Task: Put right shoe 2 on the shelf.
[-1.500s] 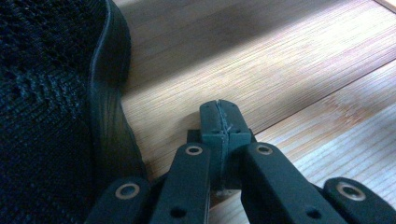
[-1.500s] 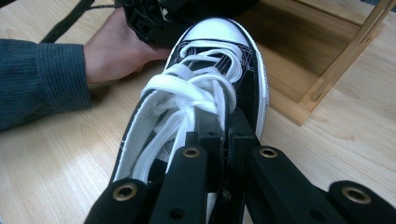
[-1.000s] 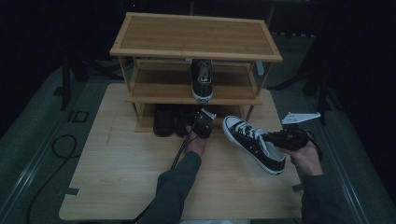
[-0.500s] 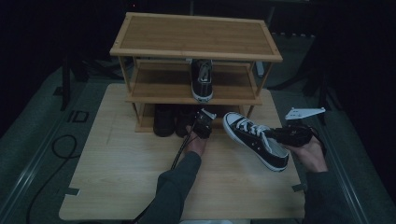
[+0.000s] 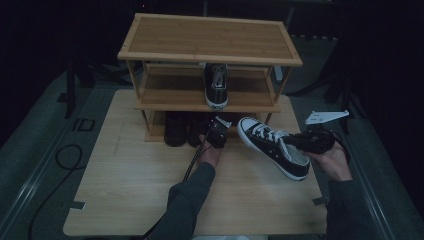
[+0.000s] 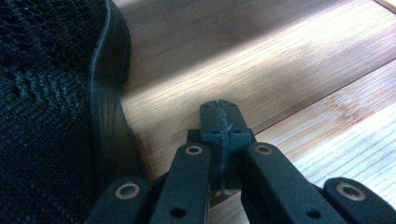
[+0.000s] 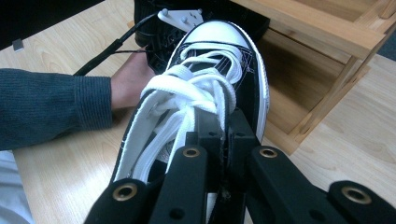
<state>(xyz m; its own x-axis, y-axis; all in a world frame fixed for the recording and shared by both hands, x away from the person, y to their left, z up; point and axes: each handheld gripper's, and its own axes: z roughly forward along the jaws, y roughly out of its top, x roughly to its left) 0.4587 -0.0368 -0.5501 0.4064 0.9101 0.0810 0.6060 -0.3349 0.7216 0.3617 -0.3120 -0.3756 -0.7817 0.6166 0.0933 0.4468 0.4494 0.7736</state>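
Note:
A black-and-white laced sneaker (image 5: pixel 272 147) hangs tilted above the table, right of the shoe rack (image 5: pixel 210 40), toe toward the rack. My right gripper (image 5: pixel 290 141) is shut on it. In the right gripper view the jaws pinch the sneaker (image 7: pixel 219 37) at its opening behind the white laces, with my right gripper (image 7: pixel 223 123) closed tight. My left gripper (image 5: pixel 216 131) sits low at the rack's bottom level. My left gripper (image 6: pixel 219 109) is shut on nothing, beside a black mesh shoe (image 6: pixel 46 93) on the bamboo board.
A black sneaker (image 5: pixel 216 85) stands on the middle shelf. Dark shoes (image 5: pixel 176 129) fill the left of the bottom level. The wooden table (image 5: pixel 125 175) has free room in front. A cable (image 5: pixel 65 155) loops on the floor at left.
The right gripper has carried the sneaker slightly up and toward the rack. The left gripper has stayed in place.

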